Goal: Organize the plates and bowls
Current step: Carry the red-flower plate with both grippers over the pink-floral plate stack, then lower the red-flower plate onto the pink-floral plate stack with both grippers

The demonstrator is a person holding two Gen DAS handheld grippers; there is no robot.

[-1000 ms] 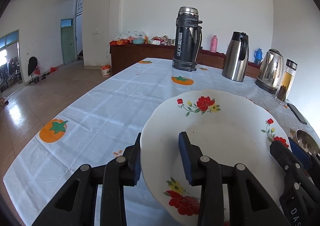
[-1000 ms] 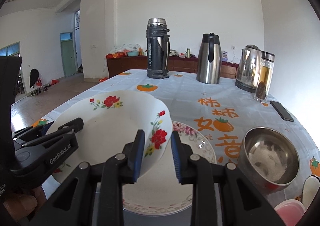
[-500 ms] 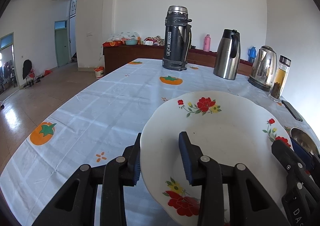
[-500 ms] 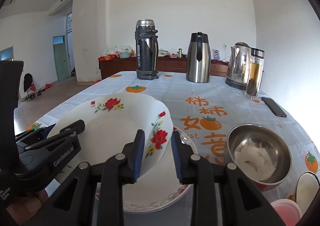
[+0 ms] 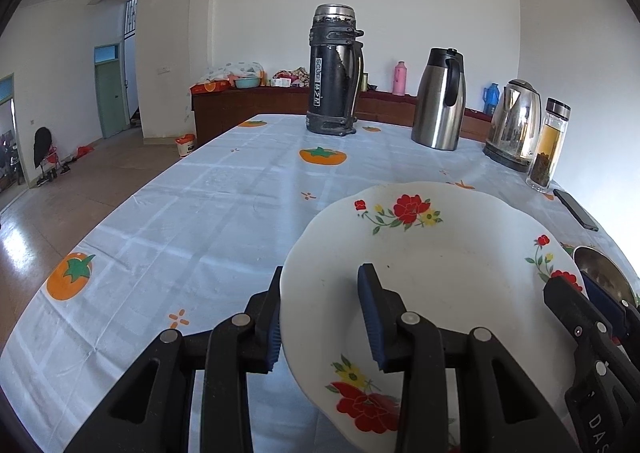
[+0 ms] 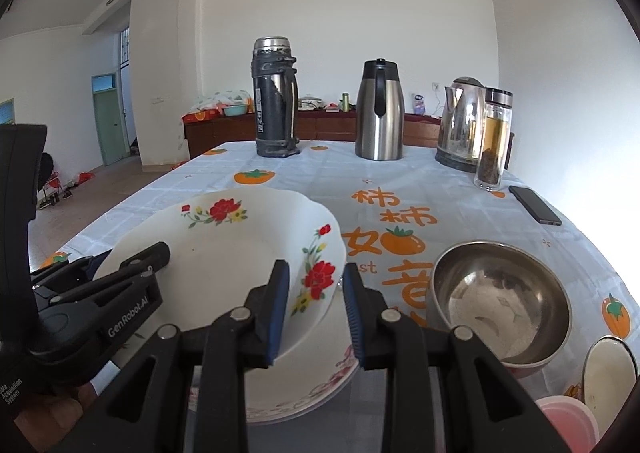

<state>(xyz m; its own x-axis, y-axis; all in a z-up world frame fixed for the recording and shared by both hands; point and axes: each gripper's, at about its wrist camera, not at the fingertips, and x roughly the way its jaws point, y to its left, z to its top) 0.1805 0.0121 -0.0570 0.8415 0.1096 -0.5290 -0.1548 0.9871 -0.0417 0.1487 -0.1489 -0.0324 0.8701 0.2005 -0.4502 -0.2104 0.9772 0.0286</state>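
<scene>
Now | white red-flowered bowl (image 5: 440, 261), tilted | left gripper (image 5: 320, 317), right gripper (image 6: 312, 305) both clamp its rim

A table (image 6: 280, 173) carries everything, spread with a pale blue checked cloth (image 5: 200, 213) printed with orange persimmons and orange characters. At its far edge, from eleven to one o'clock in the right wrist view, stand a dark flask (image 6: 275, 97), a steel jug (image 6: 379, 111), an electric kettle (image 6: 460, 125) and a glass tea bottle (image 6: 493, 141), the bottle just in front of the kettle. A black phone (image 6: 534, 205) lies flat at two o'clock. A steel bowl (image 6: 500, 293) sits at three o'clock, a flat floral plate (image 6: 320, 393) at six, and a small white dish (image 6: 610, 373) and pink tub (image 6: 568, 419) at four.
</scene>
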